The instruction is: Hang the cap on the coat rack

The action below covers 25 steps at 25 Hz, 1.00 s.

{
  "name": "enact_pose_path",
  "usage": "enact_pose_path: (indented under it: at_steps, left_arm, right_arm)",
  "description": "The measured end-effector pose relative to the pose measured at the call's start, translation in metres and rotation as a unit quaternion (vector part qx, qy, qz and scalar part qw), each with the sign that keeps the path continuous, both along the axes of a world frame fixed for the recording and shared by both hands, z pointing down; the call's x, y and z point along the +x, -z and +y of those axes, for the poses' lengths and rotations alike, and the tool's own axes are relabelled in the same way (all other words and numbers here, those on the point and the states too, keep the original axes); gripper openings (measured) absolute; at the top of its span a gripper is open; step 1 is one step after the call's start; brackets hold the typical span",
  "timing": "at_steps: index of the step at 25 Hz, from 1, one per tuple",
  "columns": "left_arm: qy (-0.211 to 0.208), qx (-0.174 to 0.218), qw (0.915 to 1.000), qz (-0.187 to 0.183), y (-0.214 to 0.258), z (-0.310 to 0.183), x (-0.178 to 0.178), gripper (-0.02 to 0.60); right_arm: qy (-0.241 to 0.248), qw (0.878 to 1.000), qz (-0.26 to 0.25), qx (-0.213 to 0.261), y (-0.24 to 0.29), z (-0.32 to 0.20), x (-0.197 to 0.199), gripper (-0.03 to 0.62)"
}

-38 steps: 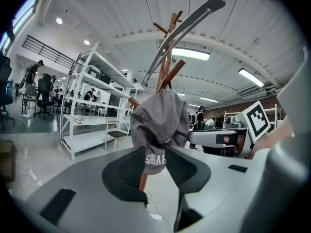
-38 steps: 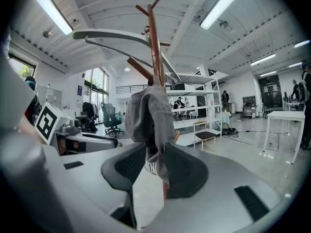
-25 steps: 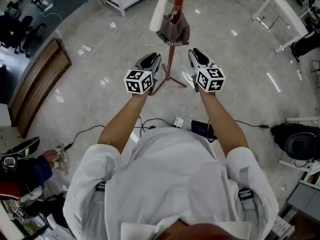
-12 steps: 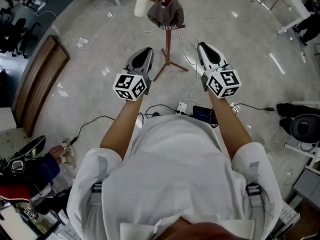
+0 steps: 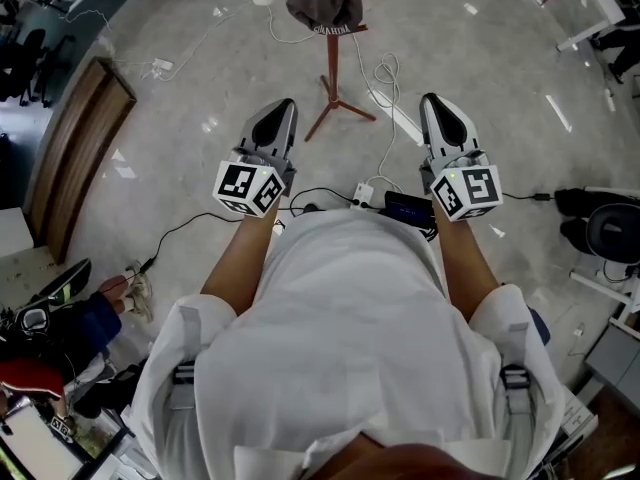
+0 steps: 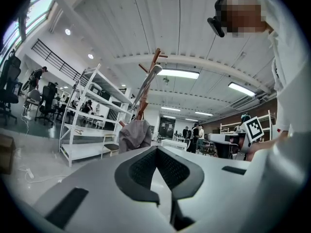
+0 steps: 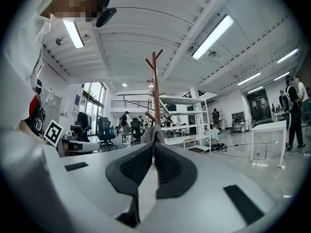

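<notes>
A grey cap [image 5: 325, 3] hangs on the red-brown coat rack [image 5: 330, 78] at the top of the head view. Both grippers are held level, well back from the rack and apart from the cap. My left gripper [image 5: 279, 108] has just been closing its jaws; they now meet with nothing between them. My right gripper [image 5: 438, 103] is shut and empty too. In the left gripper view the cap [image 6: 135, 135] hangs low on the rack [image 6: 148, 89], beyond the gripper [image 6: 156, 149]. In the right gripper view the cap [image 7: 154, 132] and rack [image 7: 155, 81] stand straight ahead of the gripper [image 7: 153, 147].
A power strip [image 5: 362, 194] and cables lie on the floor between the rack and the person. A wooden panel [image 5: 75, 158] lies at the left. A white table [image 5: 585, 23] stands at the top right, a black round device [image 5: 610, 233] at the right. White shelving [image 6: 87, 115] stands behind the rack.
Both grippers have drawn back from the rack toward the person's body and spread apart. The left jaws have closed. The cap stays hanging on the rack.
</notes>
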<state>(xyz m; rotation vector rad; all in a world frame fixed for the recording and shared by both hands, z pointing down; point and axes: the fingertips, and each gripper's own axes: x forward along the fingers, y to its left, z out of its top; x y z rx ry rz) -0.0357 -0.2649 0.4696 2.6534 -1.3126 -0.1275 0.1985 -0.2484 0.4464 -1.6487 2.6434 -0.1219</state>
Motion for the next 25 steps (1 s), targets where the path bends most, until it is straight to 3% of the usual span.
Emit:
enact_pose_path:
  at_steps: [4,8,15,25]
  left_arm:
    - [-0.004,0.002,1.0,0.0,-0.005,0.024,-0.001,0.014]
    - [-0.004,-0.013,0.9999,-0.001,-0.017,0.037,-0.004,0.014]
    - [0.033,-0.04,0.9983,0.026,-0.033,0.04,-0.019,0.014]
    - [0.029,-0.05,0.998,0.027,-0.045,0.052,0.011,0.012]
  right_arm:
    - [-0.019,1.0,0.016,-0.014,-0.016,0.026,0.016,0.031]
    - [-0.027,0.999,-0.006,-0.036,-0.034,0.045,0.029,0.029]
    - [-0.034,0.997,-0.031,-0.064,-0.052,0.063,0.044,0.028]
    - [-0.021,0.997,-0.042,-0.067,-0.054,0.074,0.053,0.026]
